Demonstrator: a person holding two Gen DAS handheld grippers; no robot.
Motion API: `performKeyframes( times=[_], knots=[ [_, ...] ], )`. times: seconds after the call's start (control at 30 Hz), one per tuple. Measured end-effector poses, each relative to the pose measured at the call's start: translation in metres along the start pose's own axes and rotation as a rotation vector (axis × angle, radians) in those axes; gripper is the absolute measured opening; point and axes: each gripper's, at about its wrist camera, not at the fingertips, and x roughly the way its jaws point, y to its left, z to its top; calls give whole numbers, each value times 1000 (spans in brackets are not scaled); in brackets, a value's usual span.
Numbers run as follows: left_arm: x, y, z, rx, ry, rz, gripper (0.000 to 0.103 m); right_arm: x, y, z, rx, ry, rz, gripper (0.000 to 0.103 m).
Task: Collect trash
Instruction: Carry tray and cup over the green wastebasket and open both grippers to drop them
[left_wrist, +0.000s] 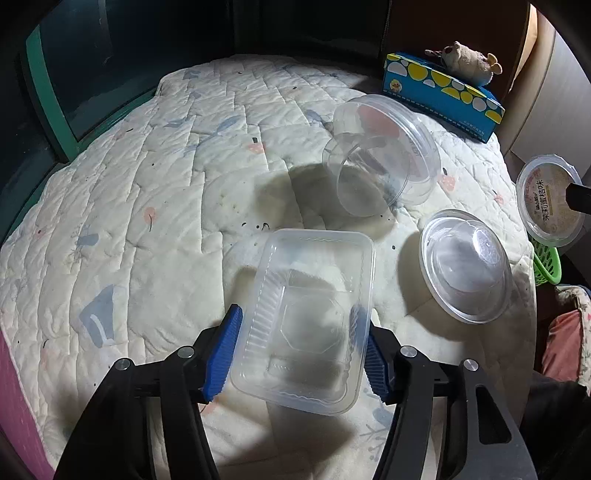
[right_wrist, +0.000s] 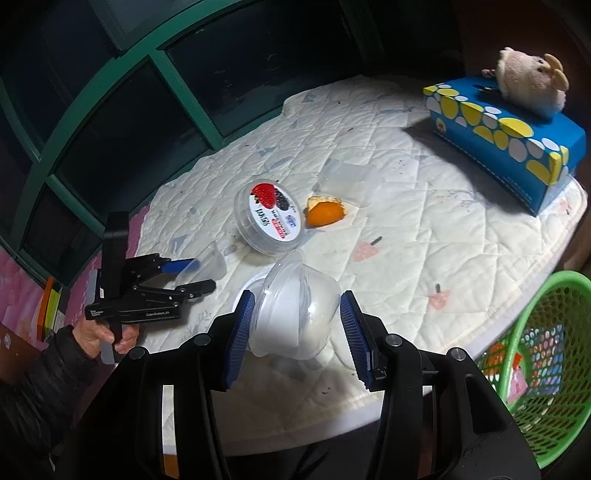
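Quilted table cover (left_wrist: 147, 206), left gripper (left_wrist: 299, 354) clamped on a clear rectangular tray (left_wrist: 306, 317), tipped clear round tub (left_wrist: 384, 155) beyond, domed lid (left_wrist: 465, 266) beside it, right gripper (right_wrist: 297, 334) gripping a clear bowl (right_wrist: 295, 314), berry tub (right_wrist: 269, 218) and orange peel (right_wrist: 325, 212) behind, tissue box (right_wrist: 506, 136), green basket (right_wrist: 554, 369) at the table's right edge.

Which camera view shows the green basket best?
The right wrist view shows it best: the green basket stands at the lower right beside the table edge, with its mesh wall and open inside visible. The left wrist view shows only a small green part at the right edge, behind a lidded cup.
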Motion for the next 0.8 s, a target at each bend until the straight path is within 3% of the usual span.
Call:
performKeyframes(
  times=[0.37,0.53,0.8],
  knots=[
    [-51,-44,-4,-20,-63,36,58,-49,-74,-25,112,-61,-113,49],
    [-71,-78,0,-47,-109,-7,58,-65,-120,-40,165,-70,-200,49],
    [-68,-149,15,-8,-123,-77,58,-67,-195,-74,270,-21,-311,49]
  ],
)
